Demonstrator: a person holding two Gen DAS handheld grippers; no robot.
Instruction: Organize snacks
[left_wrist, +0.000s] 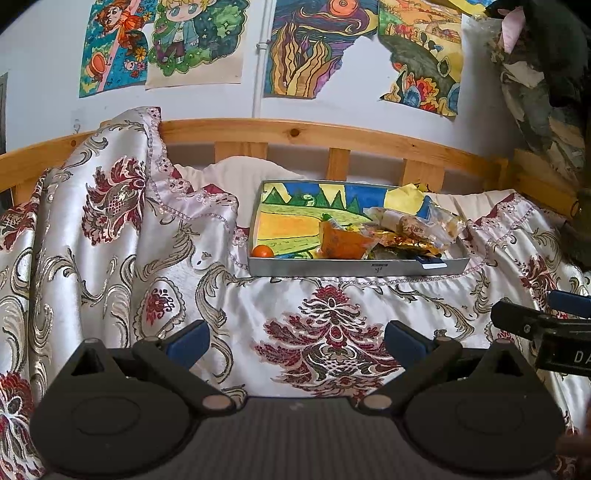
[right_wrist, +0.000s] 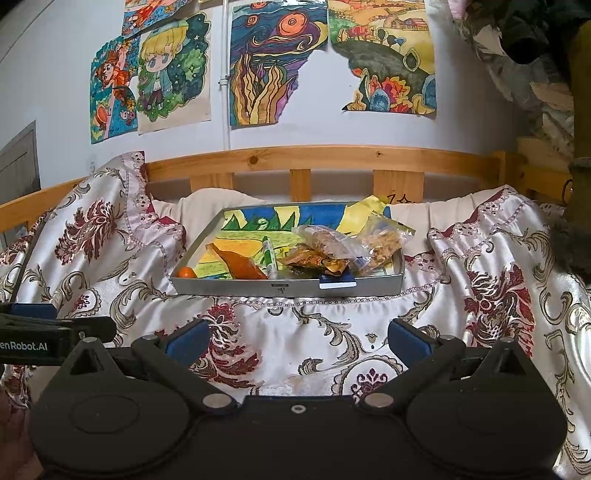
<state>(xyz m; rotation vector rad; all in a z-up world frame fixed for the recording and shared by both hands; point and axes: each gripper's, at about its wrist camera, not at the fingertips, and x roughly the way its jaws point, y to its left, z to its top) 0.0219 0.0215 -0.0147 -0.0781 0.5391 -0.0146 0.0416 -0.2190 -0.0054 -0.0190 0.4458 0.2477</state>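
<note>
The bed (right_wrist: 295, 354) is draped in a patterned satin cover, with a wooden rail (right_wrist: 317, 157) along its far side. On the cover, just in front of the rail, sits the shallow grey tray (right_wrist: 221, 286), lined with a coloured drawing. Your two grippers hang side by side over the near cover, well short of the tray.

The left gripper (left_wrist: 295, 338) has its fingers spread wide and holds nothing. The right gripper (right_wrist: 295, 338) is likewise wide open and empty.

The snacks already lie inside the tray. This fits a sorted tray equally well as a pile awaiting sorting; the views do not settle which.

For any pick here, observe the following:
- Come in over the near wall of the tray rather than through it; the tray rests on soft bedding and will likely shift if pushed.
- Close on one wrapper only. The packets on the right overlap.

Contents, largest first:
- Two clear bags (right_wrist: 369, 242) of pale crumbly snack, far right.
- An orange pouch (right_wrist: 240, 264), lying left of centre.
- A gold foil packet (right_wrist: 314, 262), at centre right.
- A green tube (right_wrist: 269, 254), between pouch and foil packet.
- A small orange fruit (right_wrist: 185, 272), alone in the near left corner.
</note>
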